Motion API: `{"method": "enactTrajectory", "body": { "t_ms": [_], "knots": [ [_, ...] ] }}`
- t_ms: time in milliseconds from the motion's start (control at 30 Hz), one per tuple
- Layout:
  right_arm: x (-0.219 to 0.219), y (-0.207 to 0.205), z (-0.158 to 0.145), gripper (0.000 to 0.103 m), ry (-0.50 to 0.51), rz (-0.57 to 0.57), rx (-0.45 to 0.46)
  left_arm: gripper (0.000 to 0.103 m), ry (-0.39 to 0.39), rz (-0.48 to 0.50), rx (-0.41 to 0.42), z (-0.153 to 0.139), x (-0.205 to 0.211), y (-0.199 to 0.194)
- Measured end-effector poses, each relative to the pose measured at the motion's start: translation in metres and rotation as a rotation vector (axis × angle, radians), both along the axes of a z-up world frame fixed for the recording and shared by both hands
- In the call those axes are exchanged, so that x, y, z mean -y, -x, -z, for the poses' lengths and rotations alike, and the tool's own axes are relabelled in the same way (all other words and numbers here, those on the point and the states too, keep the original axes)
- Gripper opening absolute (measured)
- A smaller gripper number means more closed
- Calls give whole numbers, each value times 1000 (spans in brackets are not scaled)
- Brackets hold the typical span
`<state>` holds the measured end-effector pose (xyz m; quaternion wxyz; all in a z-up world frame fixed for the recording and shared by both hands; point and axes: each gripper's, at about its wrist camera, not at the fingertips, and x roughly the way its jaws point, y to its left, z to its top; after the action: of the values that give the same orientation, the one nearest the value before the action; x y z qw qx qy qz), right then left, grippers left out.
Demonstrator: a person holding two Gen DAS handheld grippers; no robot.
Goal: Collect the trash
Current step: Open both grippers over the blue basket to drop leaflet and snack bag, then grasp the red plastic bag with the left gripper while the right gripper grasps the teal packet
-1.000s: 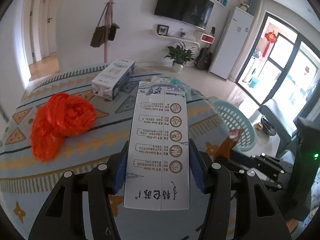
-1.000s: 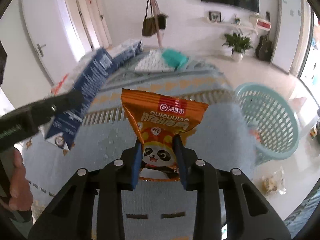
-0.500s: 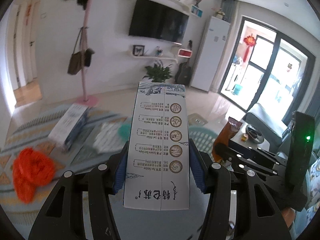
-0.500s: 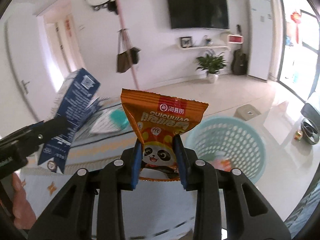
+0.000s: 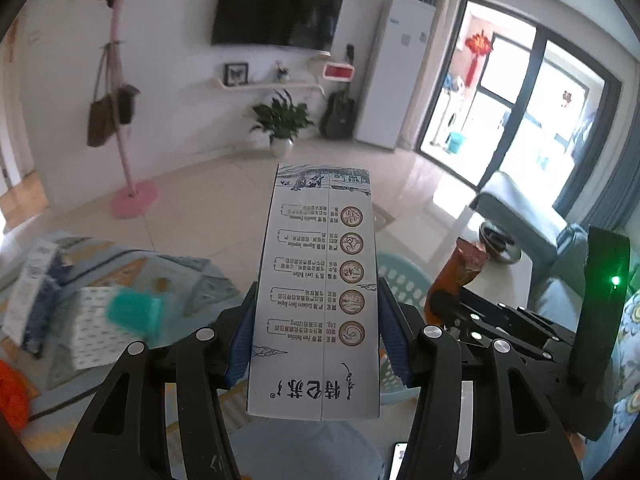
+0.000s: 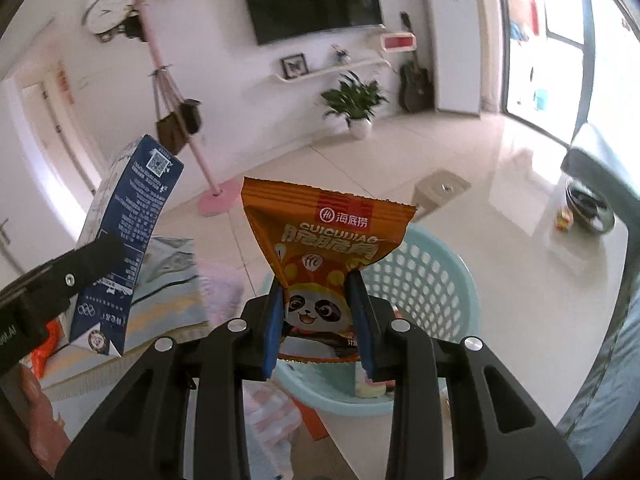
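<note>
Orange crumpled plastic (image 5: 12, 392) is lying at the far left of our view, on the patterned blue cloth (image 5: 188, 280) beside a blurred carton (image 5: 36, 280) and a printed packet with a teal patch (image 5: 120, 320). Moving right, we are holding the tall white and blue milk carton (image 5: 316, 292) in our left gripper (image 5: 316, 340); its blue-padded fingers (image 5: 240, 344) are pressing on both long sides of the carton, about half open. Further right, the pale teal perforated plastic basket (image 6: 428, 280) is standing on the tiled floor just beside the cloth, and we are seeing some wrappers lying inside it. Above the basket we are holding the orange snack bag with a panda picture (image 6: 324, 256) in our right gripper (image 6: 318, 320), whose fingers are closed narrowly on the lower part of the bag, pinching it. Both pieces of trash are in the air, not in the basket yet.
</note>
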<state>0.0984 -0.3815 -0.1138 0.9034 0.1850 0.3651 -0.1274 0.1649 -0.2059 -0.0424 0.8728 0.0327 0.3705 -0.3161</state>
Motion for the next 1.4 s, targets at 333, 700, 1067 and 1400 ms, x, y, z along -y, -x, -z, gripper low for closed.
{"method": "enactTrajectory", "body": {
  "t_ms": [333,700,1067,1400],
  "knots": [
    [34,-19,74,37,-103,53,-175,53,-78,51,-98,50,45,-13],
    [43,-9,77,66,-114,61,-157,79,-72,53,-132,55,53,-15],
    [36,17,46,75,-71,53,-81,81,12,18,-96,29,22,8],
    [-14,32,-5,75,-6,-24,36,81,168,-73,-49,-8,-53,44]
  ]
}}
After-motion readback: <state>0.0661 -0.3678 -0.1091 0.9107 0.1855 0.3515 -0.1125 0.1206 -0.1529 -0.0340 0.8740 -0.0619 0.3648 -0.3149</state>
